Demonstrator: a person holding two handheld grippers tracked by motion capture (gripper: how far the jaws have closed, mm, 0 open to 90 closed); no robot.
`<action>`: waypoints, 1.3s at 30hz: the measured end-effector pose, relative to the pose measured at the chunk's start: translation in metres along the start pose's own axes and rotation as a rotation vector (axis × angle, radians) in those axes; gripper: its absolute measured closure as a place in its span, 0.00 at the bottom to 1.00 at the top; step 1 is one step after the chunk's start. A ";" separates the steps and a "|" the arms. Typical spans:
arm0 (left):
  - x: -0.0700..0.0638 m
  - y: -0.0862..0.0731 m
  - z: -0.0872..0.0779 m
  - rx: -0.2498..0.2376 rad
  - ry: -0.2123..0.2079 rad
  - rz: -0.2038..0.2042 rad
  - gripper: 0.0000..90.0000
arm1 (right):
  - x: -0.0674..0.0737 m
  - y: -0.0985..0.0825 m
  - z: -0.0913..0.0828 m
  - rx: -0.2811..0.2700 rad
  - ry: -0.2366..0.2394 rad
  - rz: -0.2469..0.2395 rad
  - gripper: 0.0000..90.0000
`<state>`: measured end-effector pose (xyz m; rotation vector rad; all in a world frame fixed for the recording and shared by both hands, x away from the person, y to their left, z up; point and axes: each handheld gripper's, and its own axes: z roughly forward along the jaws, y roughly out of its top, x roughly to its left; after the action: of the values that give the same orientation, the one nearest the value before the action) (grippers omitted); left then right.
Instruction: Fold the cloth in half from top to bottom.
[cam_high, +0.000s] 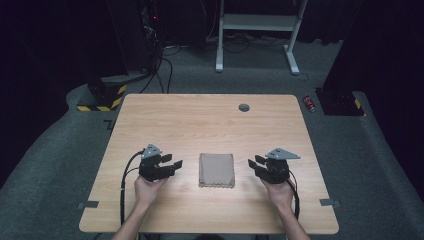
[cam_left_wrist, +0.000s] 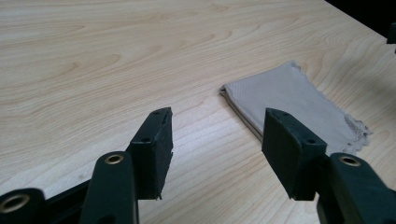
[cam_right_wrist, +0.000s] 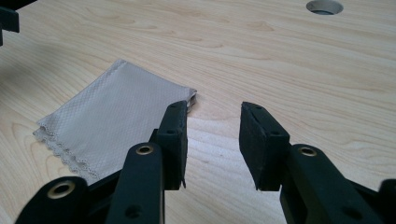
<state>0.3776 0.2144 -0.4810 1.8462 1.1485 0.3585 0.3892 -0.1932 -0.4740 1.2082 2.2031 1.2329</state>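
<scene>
Both grippers, left gripper (cam_high: 172, 164) and right gripper (cam_high: 254, 164), rest unclenched and empty on the wooden table (cam_high: 200, 120), flanking a folded beige cloth (cam_high: 217, 170).

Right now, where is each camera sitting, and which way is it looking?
High view: sits above the person's side, looking forward and down on the table; both forearms, left gripper and right gripper show.
Left gripper view: rides the left gripper, looking along its open jaws at the cloth.
Right gripper view: rides the right gripper, looking along its open jaws, cloth beside them.
All three share the folded cloth.
</scene>
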 end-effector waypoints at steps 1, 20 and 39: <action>0.001 -0.001 -0.002 -0.001 0.001 -0.002 0.48 | 0.000 -0.001 -0.001 0.000 0.001 0.000 0.69; 0.008 -0.021 -0.018 -0.018 0.001 -0.048 0.48 | -0.002 -0.021 -0.015 -0.009 -0.003 0.026 0.69; 0.011 -0.041 -0.022 0.015 0.053 -0.038 0.47 | -0.002 -0.041 -0.017 0.028 -0.036 0.019 0.69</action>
<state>0.3462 0.2420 -0.5041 1.8353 1.2236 0.3800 0.3582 -0.2146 -0.4980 1.2547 2.1945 1.1823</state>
